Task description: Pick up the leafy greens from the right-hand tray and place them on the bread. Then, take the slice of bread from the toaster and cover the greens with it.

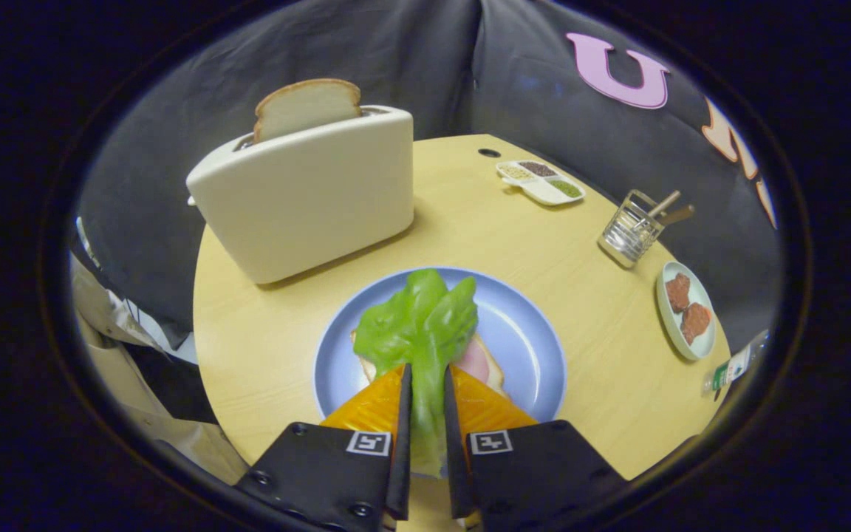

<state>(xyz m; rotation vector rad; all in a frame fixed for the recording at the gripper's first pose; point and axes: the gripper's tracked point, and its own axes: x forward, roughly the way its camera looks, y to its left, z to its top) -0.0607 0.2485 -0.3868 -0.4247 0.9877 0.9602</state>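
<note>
My gripper [425, 388] is shut on the stem end of the leafy greens [419, 325], whose green leaf spreads out ahead of the fingertips. Under the leaf lies a slice of bread with a pink ham slice [479, 362] on it, on the blue plate [525, 332]; the bread is mostly hidden by the leaf and the fingers. Beyond the plate stands a cream toaster [307, 196] with a slice of bread [307, 107] sticking up from its slot.
A white divided dish of seasonings [541, 181] sits at the table's far side. To the right are a wire holder with utensils [634, 229], a small plate with brown meat pieces [685, 310] and a bottle [734, 366] at the table edge.
</note>
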